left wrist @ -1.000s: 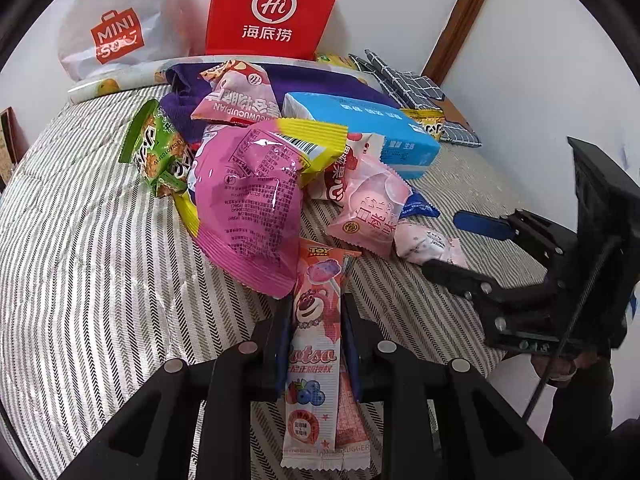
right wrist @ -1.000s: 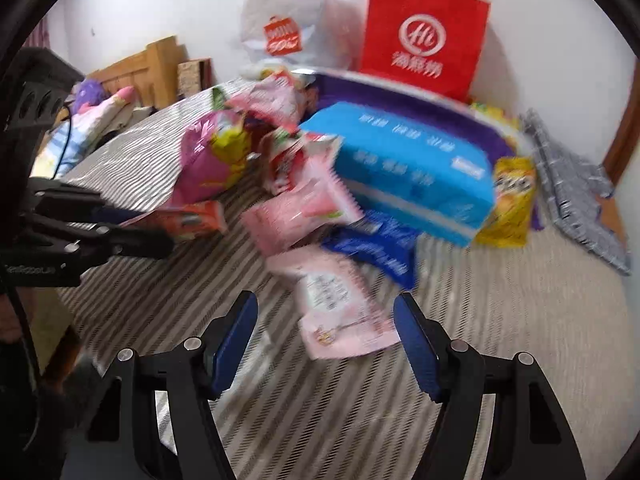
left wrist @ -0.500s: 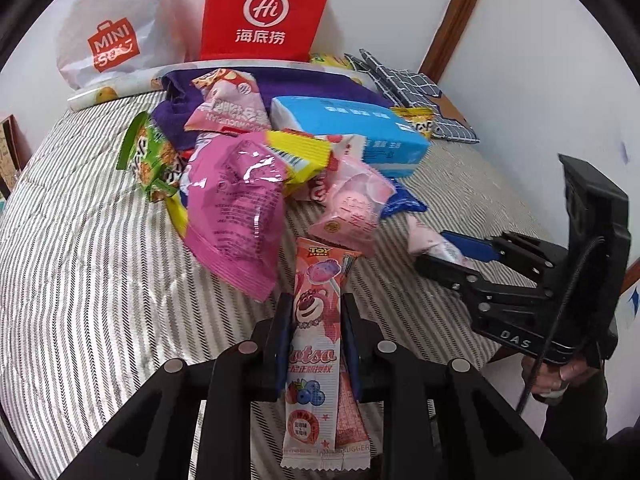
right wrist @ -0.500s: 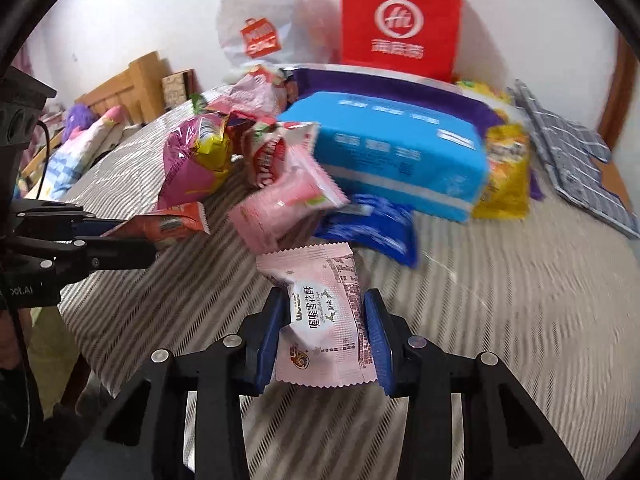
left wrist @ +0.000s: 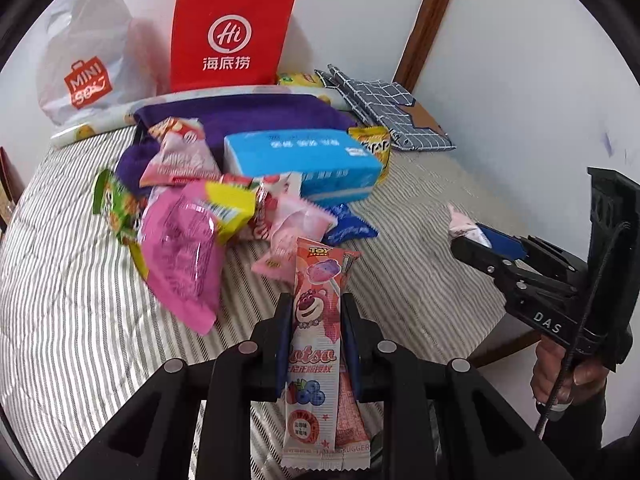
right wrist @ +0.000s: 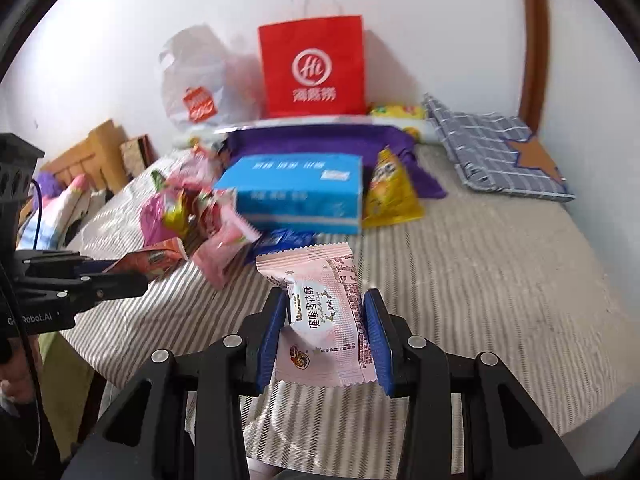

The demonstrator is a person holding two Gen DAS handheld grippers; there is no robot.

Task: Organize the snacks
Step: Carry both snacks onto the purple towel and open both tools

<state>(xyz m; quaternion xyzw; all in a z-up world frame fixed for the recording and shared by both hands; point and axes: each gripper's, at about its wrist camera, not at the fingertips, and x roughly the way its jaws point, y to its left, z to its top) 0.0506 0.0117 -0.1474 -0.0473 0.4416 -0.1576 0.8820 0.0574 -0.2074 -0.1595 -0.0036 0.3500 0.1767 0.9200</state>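
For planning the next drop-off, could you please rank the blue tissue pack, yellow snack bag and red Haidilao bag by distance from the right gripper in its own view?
1. Blue tissue pack, ahead, slightly left.
2. Yellow snack bag, beside its right end, marginally behind.
3. Red Haidilao bag, against the wall.

Lotso sachet (left wrist: 316, 344): glossy plastic film. Pale pink pastry wrapper (right wrist: 326, 320): matt plastic. Bedcover (left wrist: 72, 320): striped woven cloth, matt. Red bag (left wrist: 230, 36): smooth paper. Grippers: black matt plastic.
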